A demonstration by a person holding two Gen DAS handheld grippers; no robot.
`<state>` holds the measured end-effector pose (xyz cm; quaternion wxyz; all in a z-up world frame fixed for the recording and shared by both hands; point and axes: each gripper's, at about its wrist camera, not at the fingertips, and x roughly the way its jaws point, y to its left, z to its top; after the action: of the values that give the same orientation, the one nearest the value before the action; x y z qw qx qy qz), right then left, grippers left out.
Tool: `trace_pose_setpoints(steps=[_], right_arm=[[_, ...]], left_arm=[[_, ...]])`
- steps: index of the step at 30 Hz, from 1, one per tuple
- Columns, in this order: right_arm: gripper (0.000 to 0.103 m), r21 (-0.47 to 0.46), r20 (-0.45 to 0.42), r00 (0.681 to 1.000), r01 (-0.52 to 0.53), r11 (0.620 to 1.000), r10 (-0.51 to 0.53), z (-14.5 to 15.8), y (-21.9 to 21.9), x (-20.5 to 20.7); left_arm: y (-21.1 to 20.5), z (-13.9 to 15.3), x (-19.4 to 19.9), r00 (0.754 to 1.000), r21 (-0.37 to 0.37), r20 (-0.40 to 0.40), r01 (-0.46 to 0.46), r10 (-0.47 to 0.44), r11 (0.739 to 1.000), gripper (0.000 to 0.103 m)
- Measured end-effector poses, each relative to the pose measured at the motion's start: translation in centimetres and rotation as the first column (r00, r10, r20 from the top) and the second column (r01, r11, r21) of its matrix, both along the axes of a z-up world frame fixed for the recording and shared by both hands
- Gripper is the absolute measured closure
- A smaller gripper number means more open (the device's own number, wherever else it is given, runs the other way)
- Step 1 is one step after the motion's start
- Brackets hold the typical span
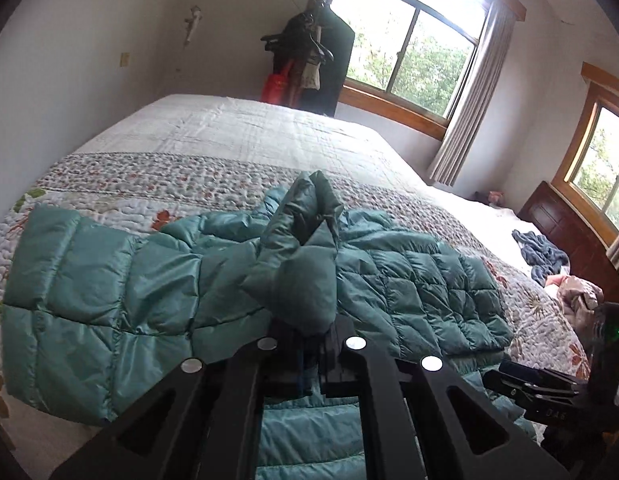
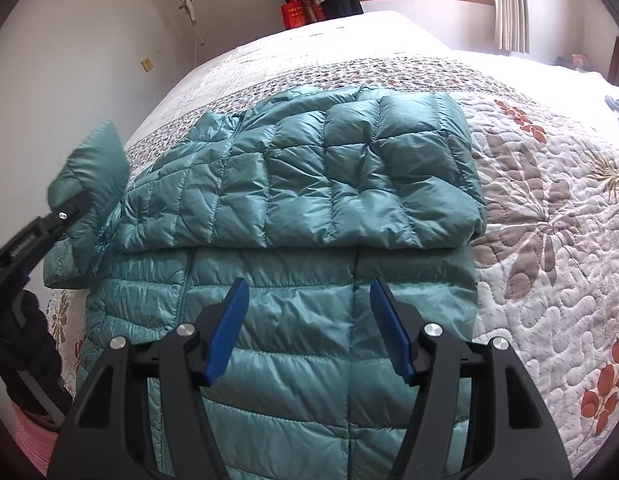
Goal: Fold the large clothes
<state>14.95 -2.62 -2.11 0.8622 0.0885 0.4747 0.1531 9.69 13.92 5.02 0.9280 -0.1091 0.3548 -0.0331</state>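
A teal puffer jacket [image 1: 89,280] [image 2: 309,184] lies spread on the quilted bed [image 1: 229,140] [image 2: 549,208], with one sleeve folded across its upper body. My left gripper [image 1: 309,332] [image 2: 69,208] is shut on the end of the other sleeve [image 1: 305,264] [image 2: 93,160] and holds it raised above the jacket's left side. My right gripper [image 2: 307,292] hovers open over the jacket's lower body, with nothing between its blue pads [image 2: 225,332]. In the left wrist view the right gripper [image 1: 521,380] shows at the lower right.
A coat rack with hangers and a red bag [image 1: 305,64] [image 2: 297,8] stands beyond the bed's far corner. A dark wooden headboard [image 1: 557,216] is at right, with a blue cloth [image 1: 541,252] and other fabric near it. A white wall runs along the left.
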Motion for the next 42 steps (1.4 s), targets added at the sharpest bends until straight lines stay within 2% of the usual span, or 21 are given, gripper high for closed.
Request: trace_pose_setpoints(steps=[4, 7, 11, 12, 14, 18, 21, 23, 26, 28, 30, 32, 34, 36, 39, 42], right_arm=[[0.040, 0.000, -0.001, 1.000, 0.010, 1.000, -0.010, -0.1, -0.3, 0.2], [0.040, -0.004, -0.009, 1.000, 0.019, 1.000, -0.019, -0.4, -0.5, 0.4], [0.040, -0.004, -0.013, 1.000, 0.024, 1.000, -0.024, -0.7, -0.6, 0.5], [0.040, -0.005, -0.012, 1.000, 0.024, 1.000, -0.024, -0.8, -0.7, 0.6], [0.040, -0.003, -0.016, 1.000, 0.026, 1.000, -0.026, -0.9, -0.7, 0.6], [0.040, 0.032, -0.026, 1.000, 0.010, 0.999, -0.009, -1.0, -0.6, 0.7], [0.038, 0.077, -0.039, 0.999, -0.019, 0.997, 0.022, -0.8, 0.0, 0.6], [0.036, 0.135, -0.070, 0.995, -0.056, 0.989, 0.066, -0.7, 0.7, 0.6], [0.036, 0.209, -0.143, 0.980, -0.107, 0.972, 0.139, -1.0, 2.7, 1.3], [0.036, 0.186, -0.176, 0.969, -0.142, 0.972, 0.175, -1.4, 4.5, 2.1], [0.038, 0.133, -0.199, 0.964, -0.152, 0.979, 0.176, -1.6, 6.3, 2.7], [0.049, 0.110, -0.209, 0.957, -0.181, 0.977, 0.201, -1.6, 7.8, 3.2], [0.075, 0.105, -0.220, 0.950, -0.204, 0.973, 0.223, -1.6, 8.9, 3.7], [0.088, 0.107, -0.228, 0.945, -0.216, 0.970, 0.236, -1.5, 9.5, 4.1], [0.096, 0.083, -0.182, 0.957, -0.212, 0.974, 0.224, 0.1, 9.0, 4.3], [0.098, 0.056, -0.105, 0.979, -0.169, 0.984, 0.175, 2.4, 6.8, 4.5]], left_arm=[[-1.8, -2.3, 1.5, 0.997, 0.031, -0.064, 0.043, -0.040, 0.999, 0.099], [-3.0, -3.9, 2.0, 0.988, 0.040, -0.111, 0.116, -0.111, 0.992, 0.097], [-4.8, -5.2, 1.4, 0.940, -0.028, -0.184, 0.286, -0.286, 0.958, 0.091], [-4.9, -5.1, 0.9, 0.929, -0.042, -0.187, 0.318, -0.320, 0.947, 0.088], [-4.6, -4.6, -0.1, 0.912, -0.080, -0.183, 0.358, -0.367, 0.930, 0.072], [-1.9, -2.9, -3.3, 0.896, -0.189, -0.144, 0.392, -0.420, 0.901, 0.057], [0.7, -1.3, -5.9, 0.914, -0.194, -0.094, 0.373, -0.395, 0.908, 0.055], [2.6, -0.2, -7.3, 0.934, -0.174, -0.067, 0.335, -0.350, 0.926, 0.054], [5.5, 1.5, -9.1, 0.967, -0.099, -0.015, 0.252, -0.255, 0.963, 0.053], [6.8, 2.2, -9.4, 0.979, -0.058, 0.007, 0.202, -0.202, 0.978, 0.052], [7.9, 2.7, -9.5, 0.985, -0.071, 0.017, 0.173, -0.172, 0.982, 0.051], [9.3, 2.9, -9.2, 0.991, -0.104, 0.018, 0.131, -0.130, 0.986, 0.051], [10.3, 2.8, -8.6, 0.995, -0.114, 0.021, 0.098, -0.096, 0.989, 0.051], [11.1, 2.8, -8.1, 0.998, -0.113, 0.023, 0.064, -0.062, 0.992, 0.051], [11.8, 2.7, -7.3, 0.999, -0.108, 0.028, 0.035, -0.032, 0.993, 0.051], [11.8, 2.5, -6.7, 0.999, -0.092, 0.036, 0.026, -0.023, 0.995, 0.051]])
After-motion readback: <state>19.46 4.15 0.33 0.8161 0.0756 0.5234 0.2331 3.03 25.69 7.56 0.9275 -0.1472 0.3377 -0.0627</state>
